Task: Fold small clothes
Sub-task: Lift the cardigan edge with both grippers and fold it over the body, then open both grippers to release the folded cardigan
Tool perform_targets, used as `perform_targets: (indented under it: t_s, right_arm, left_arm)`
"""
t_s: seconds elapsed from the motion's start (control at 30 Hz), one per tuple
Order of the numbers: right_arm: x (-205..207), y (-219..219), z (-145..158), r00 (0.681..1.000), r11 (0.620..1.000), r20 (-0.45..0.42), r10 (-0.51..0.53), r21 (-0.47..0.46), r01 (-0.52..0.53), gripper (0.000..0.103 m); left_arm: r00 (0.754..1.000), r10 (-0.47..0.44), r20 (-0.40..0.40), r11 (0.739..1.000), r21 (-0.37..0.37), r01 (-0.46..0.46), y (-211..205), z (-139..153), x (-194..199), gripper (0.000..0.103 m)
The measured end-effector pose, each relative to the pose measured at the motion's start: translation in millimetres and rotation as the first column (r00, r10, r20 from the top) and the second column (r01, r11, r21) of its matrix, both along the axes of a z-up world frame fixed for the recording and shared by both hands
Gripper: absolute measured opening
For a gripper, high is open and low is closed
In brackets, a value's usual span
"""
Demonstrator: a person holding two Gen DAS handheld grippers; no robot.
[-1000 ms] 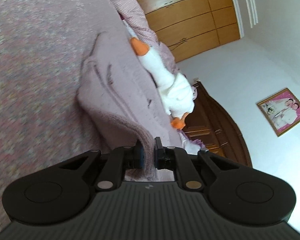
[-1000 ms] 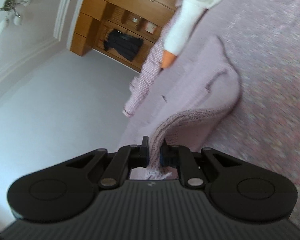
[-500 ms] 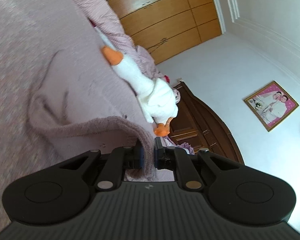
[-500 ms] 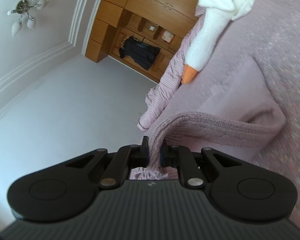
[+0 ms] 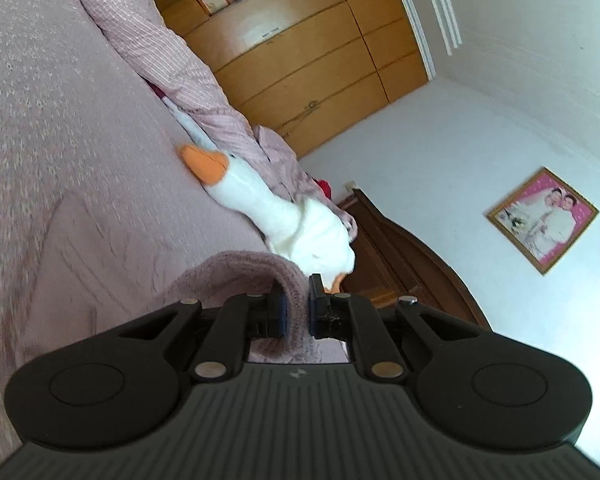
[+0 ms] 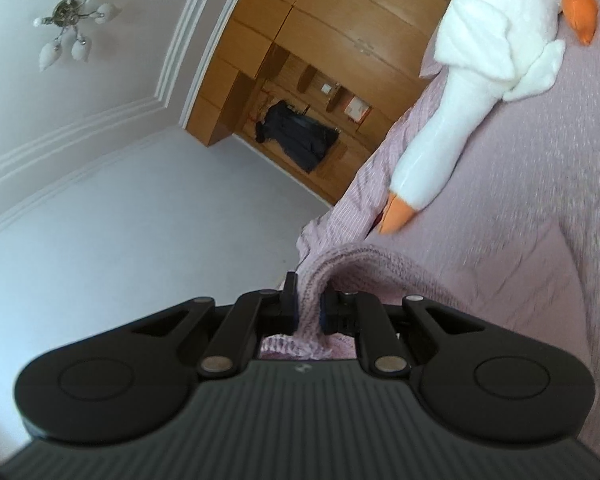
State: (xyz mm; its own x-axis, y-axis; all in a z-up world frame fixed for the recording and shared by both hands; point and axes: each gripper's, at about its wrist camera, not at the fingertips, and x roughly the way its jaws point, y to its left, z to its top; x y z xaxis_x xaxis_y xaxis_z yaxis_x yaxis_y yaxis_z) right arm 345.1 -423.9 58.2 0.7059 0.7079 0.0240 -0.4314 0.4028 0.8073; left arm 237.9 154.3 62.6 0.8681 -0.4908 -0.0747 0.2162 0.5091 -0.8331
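Now | left claw [image 5: 295, 312] clamps knit garment [image 5: 236, 272] | right claw [image 6: 308, 312] likewise | lower hem probably hidden behind housings

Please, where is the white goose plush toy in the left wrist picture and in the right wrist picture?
Left wrist: the white goose toy lies on the bed at the centre, just above the left gripper.
Right wrist: the same toy is at the upper right, well above the right gripper.
Shared landmark: the wooden wardrobe behind the toy.

Plush goose [image 5: 260, 200] on bed [image 5: 60, 100], behind garment [image 5: 112, 248]
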Motion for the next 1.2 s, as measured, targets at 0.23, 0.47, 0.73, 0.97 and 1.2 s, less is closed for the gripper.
perform_targets:
  t_s: [0.23,0.47,0.73,0.97,1.2]
  right_arm:
    - [47,0,-20,0.998,0.997,-0.039,-0.054,-0.065,0.051,0.012]
    - [62,7,-50,0.993,0.992,-0.100,-0.066,-0.116,0.054,0.012]
    - [59,2,-79,0.976,0.986,-0.185,-0.112,-0.145,0.086,0.015]
    - [36,-11,-89,0.961,0.978,-0.214,-0.173,-0.153,0.142,0.090]
    - [20,-5,-78,0.976,0.967,-0.156,-0.153,-0.227,0.115,0.089]
  left_arm:
    - [0.997,0.078,-0.025,0.997,-0.011,-0.078,23,-29,45,0.010]
    - [0.992,0.083,-0.093,0.996,0.034,-0.081,26,-65,71,0.011]
    - [0.978,0.125,-0.166,0.991,0.073,-0.114,31,-93,83,0.012]
    - [0.976,0.127,-0.176,0.986,0.131,-0.105,37,-94,66,0.059]
    - [0.980,0.155,-0.127,0.953,0.281,-0.114,25,-73,40,0.072]
